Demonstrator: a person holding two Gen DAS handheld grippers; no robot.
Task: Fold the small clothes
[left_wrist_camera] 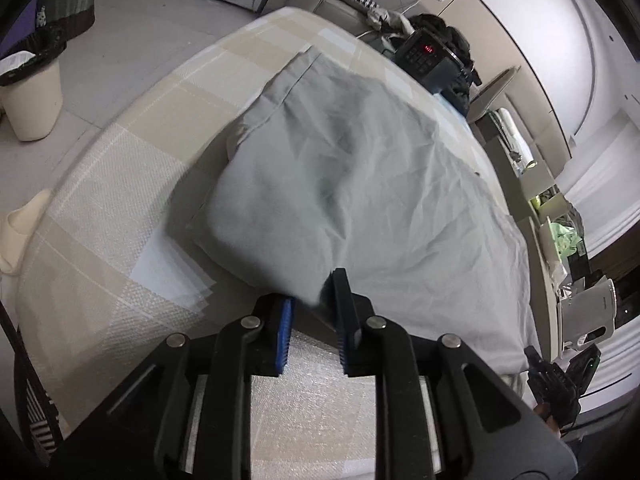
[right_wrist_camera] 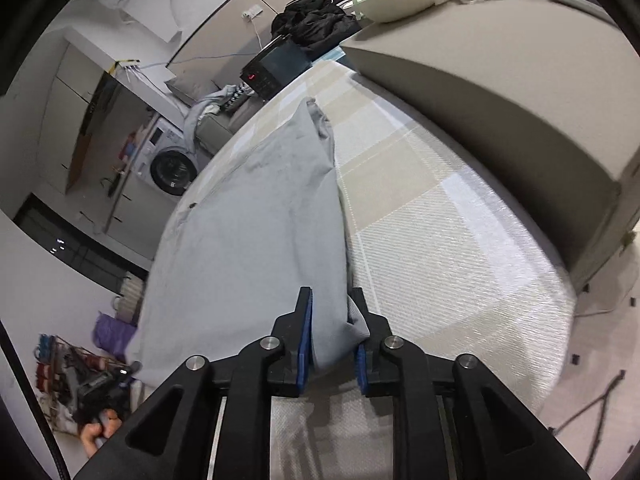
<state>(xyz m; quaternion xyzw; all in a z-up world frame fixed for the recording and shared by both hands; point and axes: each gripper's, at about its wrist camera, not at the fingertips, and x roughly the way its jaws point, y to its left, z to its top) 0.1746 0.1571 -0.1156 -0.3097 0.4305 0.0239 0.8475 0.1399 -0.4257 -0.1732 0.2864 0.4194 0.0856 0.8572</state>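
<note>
A pale grey garment (left_wrist_camera: 360, 180) lies spread and partly folded on a table with a beige checked cover (left_wrist_camera: 120, 200). In the left wrist view my left gripper (left_wrist_camera: 314, 292) sits at the garment's near edge. Its jaws stand apart, with a corner of cloth loose between the tips and the blue pads (left_wrist_camera: 285, 320) showing bare. In the right wrist view the same garment (right_wrist_camera: 248, 220) runs away from me along the table (right_wrist_camera: 440, 240). My right gripper (right_wrist_camera: 332, 292) straddles a thick fold of its near corner. The jaws stand apart and the cloth sags between them.
A dark appliance with a red display (left_wrist_camera: 428, 56) and black clothes sit at the table's far end. A cream bin (left_wrist_camera: 32, 96) stands on the floor to the left, with a washing machine (right_wrist_camera: 172, 164) beyond. A large grey-brown block (right_wrist_camera: 500, 100) borders the table's right side.
</note>
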